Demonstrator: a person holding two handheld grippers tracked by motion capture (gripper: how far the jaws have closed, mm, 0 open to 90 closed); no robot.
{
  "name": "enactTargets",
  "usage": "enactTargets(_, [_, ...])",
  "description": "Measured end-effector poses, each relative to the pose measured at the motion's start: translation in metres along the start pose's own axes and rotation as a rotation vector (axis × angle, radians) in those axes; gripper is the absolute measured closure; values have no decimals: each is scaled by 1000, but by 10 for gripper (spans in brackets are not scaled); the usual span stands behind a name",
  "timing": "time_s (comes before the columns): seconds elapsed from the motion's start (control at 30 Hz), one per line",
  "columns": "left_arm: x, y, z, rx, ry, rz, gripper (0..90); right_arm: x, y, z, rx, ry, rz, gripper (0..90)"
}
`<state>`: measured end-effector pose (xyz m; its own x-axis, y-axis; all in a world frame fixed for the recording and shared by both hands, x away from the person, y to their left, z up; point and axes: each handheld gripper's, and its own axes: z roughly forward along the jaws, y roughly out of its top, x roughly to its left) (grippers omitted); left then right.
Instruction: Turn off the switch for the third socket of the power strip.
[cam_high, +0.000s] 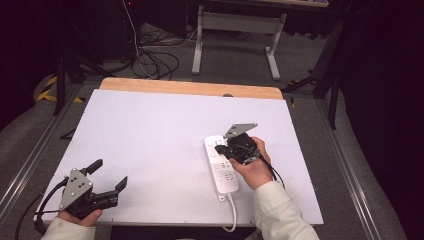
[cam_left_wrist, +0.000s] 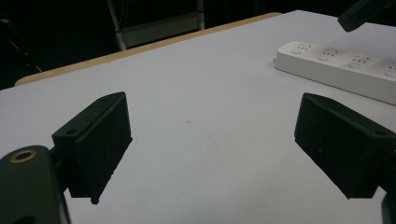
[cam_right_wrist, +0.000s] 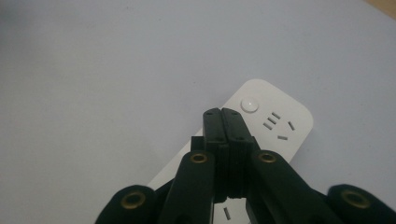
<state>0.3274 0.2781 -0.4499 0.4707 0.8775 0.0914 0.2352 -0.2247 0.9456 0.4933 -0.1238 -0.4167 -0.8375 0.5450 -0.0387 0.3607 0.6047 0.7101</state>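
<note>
White plastic power strip: flat on white surface, right of centre. Right tongs: jaws closed together, empty, over its far end. Left tongs: spread wide, well apart.

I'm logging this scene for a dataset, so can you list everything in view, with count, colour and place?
power strip: one, white, on the sheet's right half, its cord running off the near edge
sheet: one, white, covering most of the table
table: one, wooden edge showing along the far side
desk frame: one, grey, on the floor beyond the table
cables: a tangle, black and white, on the floor at the far left
left tongs: one, black, jaws wide apart, over the sheet's near left corner
right tongs: one, black, jaws closed together, over the strip's far end by a round button
hands: two, pale sleeves, at the near edge
</note>
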Motion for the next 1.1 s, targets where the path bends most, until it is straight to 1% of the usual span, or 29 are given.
enactTargets(0.1, [0, 0, 0, -1, 0, 0, 115, -1, 0, 7, 16, 6, 0, 900])
enactTargets(0.23, [0, 0, 0, 0, 1, 1, 115, -2, 0, 18, 35, 0, -3, 900])
enactTargets(0.43, [0, 0, 0, 2, 1, 0, 116, -2, -1, 27, 61, -3, -9, 900])
enactTargets(0.57, [1, 0, 0, 5, 0, 2, 116, -2, -1, 32, 72, -7, -9, 900])
enactTargets(0.6, [1, 0, 0, 6, 0, 1, 116, -1, -1, 33, 73, -2, -11, 900])
enactTargets(0.73, [1, 0, 0, 6, 0, 1, 116, -1, -1, 36, 80, -10, -16, 900])
enactTargets(0.87, [1, 0, 0, 6, 0, 1, 116, 1, -2, 38, 94, -17, -32, 900])
enactTargets(1.1, [0, 0, 0, 6, -1, -1, 116, 2, -2, 39, 99, -29, -40, 900])
